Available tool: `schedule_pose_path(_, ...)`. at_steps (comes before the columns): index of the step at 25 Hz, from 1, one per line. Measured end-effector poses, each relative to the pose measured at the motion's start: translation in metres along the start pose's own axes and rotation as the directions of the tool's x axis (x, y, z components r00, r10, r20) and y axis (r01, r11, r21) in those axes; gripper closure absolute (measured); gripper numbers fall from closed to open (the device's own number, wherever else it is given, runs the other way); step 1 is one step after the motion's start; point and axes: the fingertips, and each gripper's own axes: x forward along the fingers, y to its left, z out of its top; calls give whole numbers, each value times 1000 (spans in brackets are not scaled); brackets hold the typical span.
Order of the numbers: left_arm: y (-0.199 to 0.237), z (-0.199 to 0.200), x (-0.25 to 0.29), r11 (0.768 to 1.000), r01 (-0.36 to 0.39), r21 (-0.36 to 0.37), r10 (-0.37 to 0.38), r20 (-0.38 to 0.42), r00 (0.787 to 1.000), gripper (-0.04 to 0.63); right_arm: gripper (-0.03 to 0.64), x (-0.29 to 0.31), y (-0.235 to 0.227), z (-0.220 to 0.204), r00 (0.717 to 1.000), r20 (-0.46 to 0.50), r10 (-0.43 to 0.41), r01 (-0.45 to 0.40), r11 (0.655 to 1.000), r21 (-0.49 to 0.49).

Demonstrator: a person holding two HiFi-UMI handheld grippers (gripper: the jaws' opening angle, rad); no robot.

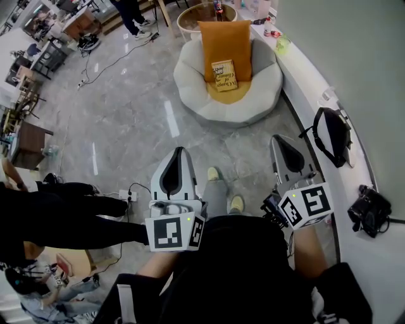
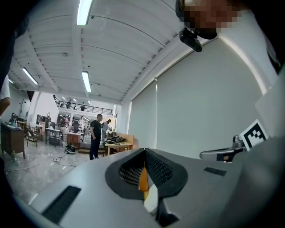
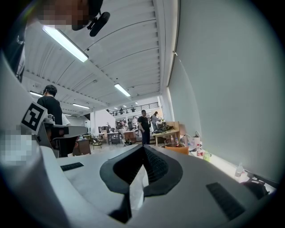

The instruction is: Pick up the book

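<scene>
The book (image 1: 223, 74), yellow-tan with dark print, lies face up on an orange cushion (image 1: 225, 44) in a pale grey beanbag chair (image 1: 226, 85) at the top of the head view. Both grippers hang well short of it, over the grey floor in front of the person. My left gripper (image 1: 180, 150) points toward the chair with its jaws together and nothing held. My right gripper (image 1: 278, 138) sits beside it, jaws also together and empty. In the left gripper view my left gripper (image 2: 144, 150) shows only a thin sliver between the jaws, and my right gripper (image 3: 143, 147) looks the same in its own view.
A curved white ledge (image 1: 316, 82) runs along the right, carrying a black bag (image 1: 332, 136) and a black device (image 1: 369, 211). A round wooden table (image 1: 205, 16) stands behind the chair. Someone's black-clad legs (image 1: 69, 209) and a power strip (image 1: 126, 196) lie at left.
</scene>
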Motion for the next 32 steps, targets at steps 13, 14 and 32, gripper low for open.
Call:
schedule_pose_path(13,4,-7,17,1000,21,-9,-21,-5,1000,583,607,17,-3,-1,1000,-7,-3,2,1000,-22)
schedule_pose_path(14,6,-8,19,1000,23,-11,-23,-5,1000,583,607,19,-3,-1,1000,-7,-3,3,1000,-21)
schedule_pose_path(32,48,-22,94,999,35,-35,-36,-42,998,583,607,101,-16,-2,999,-49,-9,8,1000,-27)
